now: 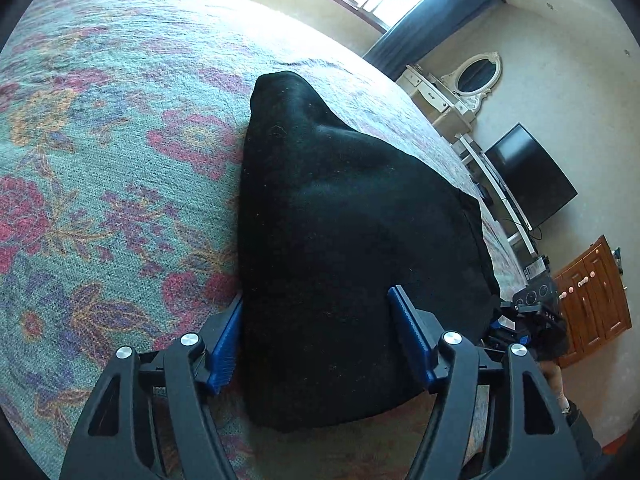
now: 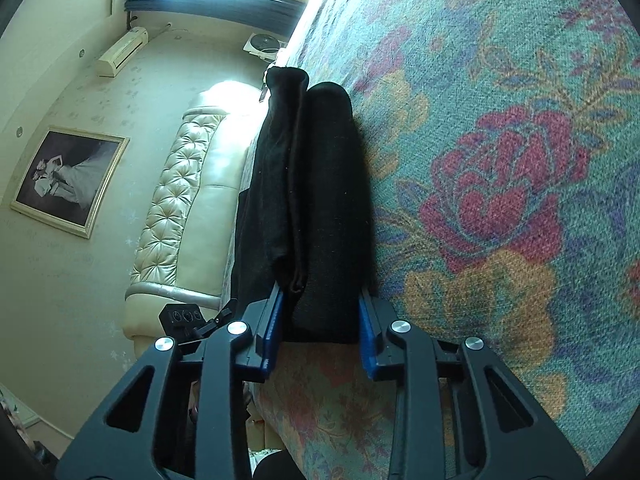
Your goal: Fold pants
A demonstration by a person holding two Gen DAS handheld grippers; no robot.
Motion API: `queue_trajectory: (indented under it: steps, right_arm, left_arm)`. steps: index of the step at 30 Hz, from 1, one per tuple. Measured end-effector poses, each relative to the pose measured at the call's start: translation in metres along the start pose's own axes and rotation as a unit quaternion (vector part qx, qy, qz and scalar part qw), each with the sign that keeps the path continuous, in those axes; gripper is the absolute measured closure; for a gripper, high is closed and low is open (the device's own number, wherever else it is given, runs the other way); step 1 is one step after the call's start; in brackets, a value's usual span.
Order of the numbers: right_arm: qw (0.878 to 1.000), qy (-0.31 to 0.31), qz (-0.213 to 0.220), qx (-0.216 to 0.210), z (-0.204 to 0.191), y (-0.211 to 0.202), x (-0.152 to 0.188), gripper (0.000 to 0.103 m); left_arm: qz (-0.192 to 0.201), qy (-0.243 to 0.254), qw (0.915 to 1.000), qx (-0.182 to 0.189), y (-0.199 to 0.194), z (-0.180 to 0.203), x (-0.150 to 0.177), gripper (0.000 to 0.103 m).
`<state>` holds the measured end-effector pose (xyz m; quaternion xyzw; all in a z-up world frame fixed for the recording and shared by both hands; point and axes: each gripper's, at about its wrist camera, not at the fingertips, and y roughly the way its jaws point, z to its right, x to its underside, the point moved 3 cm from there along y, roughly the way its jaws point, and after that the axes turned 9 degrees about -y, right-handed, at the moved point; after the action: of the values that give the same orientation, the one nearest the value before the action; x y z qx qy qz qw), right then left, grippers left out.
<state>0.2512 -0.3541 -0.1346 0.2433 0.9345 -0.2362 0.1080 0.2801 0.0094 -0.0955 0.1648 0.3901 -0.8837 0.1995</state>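
Pants: black soft-knit pants (image 1: 344,248), folded into a thick bundle, lying on the bed, narrowing toward the far end in the left wrist view.
Pants, right wrist view: same black bundle (image 2: 320,208) seen end-on, two stacked layers with a seam-like crease between them, resting against the bedspread.
Bed cover: teal woven bedspread with red, purple and orange flowers (image 1: 100,160), also filling the right side of the right wrist view (image 2: 500,200).
Left gripper: black two-finger gripper with blue ribbed pads (image 1: 316,332), fingers spread wide, one on each side of the near end of the bundle; left pad against the fabric edge, right pad resting on top of the cloth; no pinch visible.
Right gripper: black gripper with blue pads (image 2: 320,316), fingers spread, bracketing the near end of the bundle, pads at its two sides; real squeeze or mere contact: cannot tell.
Other gripper in left view: right gripper's black body (image 1: 532,312) just past the bundle's right edge.
Surroundings: cream tufted headboard (image 2: 180,200); framed black-and-white photo (image 2: 68,180); dark flat screen (image 1: 532,176); oval white-framed mirror (image 1: 478,74).
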Motion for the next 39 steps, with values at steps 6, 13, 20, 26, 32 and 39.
queue_trajectory:
  steps: [6, 13, 20, 26, 32, 39]
  right_arm:
    - [1.0, 0.001, -0.001, -0.006, 0.004, -0.004, -0.003, 0.073]
    - [1.0, 0.014, 0.009, -0.02, 0.012, -0.019, 0.002, 0.069]
    - [0.997, 0.048, 0.05, -0.045, 0.021, -0.062, 0.016, 0.054]
    - [0.998, 0.018, 0.06, 0.019, 0.003, -0.089, 0.036, 0.031]
    - [0.967, -0.101, 0.044, 0.231, -0.041, -0.087, 0.072, 0.015]
    - [0.914, -0.228, 0.008, 0.335, -0.094, -0.052, 0.121, 0.013]
  left_arm:
    - [0.001, 0.004, 0.9999, 0.011, -0.001, -0.003, 0.0, 0.037]
    - [0.008, -0.005, 0.9998, 0.018, -0.007, -0.008, -0.001, 0.025]
    - [0.033, -0.01, 0.9994, 0.006, -0.015, -0.007, 0.004, 0.02]
    - [0.051, -0.023, 0.9972, -0.05, -0.038, -0.004, 0.018, 0.016]
    - [0.132, 0.02, 0.9795, -0.151, -0.084, 0.018, 0.044, 0.016]
    - [0.18, 0.102, 0.952, -0.225, -0.12, 0.066, 0.077, 0.016]
